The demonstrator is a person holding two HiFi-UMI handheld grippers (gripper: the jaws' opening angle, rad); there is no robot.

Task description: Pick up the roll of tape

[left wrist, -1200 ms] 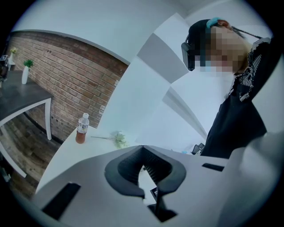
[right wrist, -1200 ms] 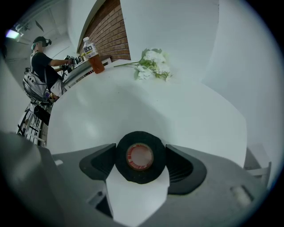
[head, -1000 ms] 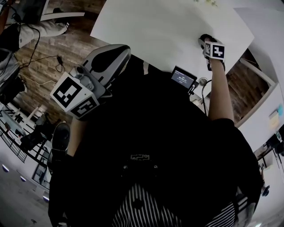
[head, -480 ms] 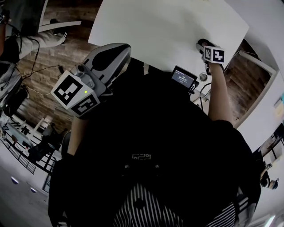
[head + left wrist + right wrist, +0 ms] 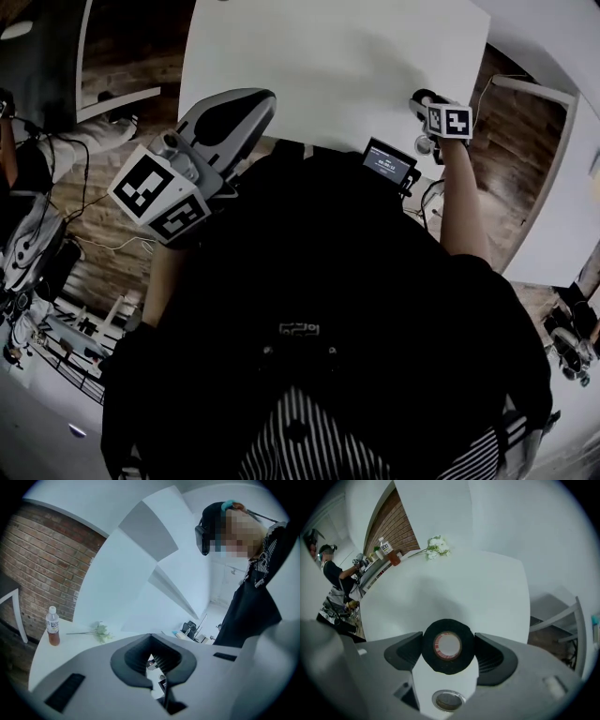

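The roll of tape point(image 5: 448, 645) is black with a pale core ringed in red. It sits between the two pads of my right gripper point(image 5: 448, 647), which is shut on it and holds it above the white table point(image 5: 454, 583). In the head view the right gripper point(image 5: 424, 101) points steeply down over the table's near right corner, with its marker cube point(image 5: 448, 120) on top; the roll is not clear there. My left gripper point(image 5: 255, 98) is raised at the left, off the table. In its own view the left gripper point(image 5: 150, 636) has its fingertips together and holds nothing.
A bottle of brown drink point(image 5: 386, 550) and a sprig of white flowers point(image 5: 437, 546) lie at the table's far end, also seen as the bottle point(image 5: 53, 626) and flowers point(image 5: 99, 632). A small device with a lit screen point(image 5: 387, 164) hangs at the person's chest. Another person point(image 5: 335, 581) stands by a bench at the left.
The right gripper, with the roll in it, has shifted toward the table's near right corner. The head view has swung, so the table now sits more to the left. The left gripper has barely moved.
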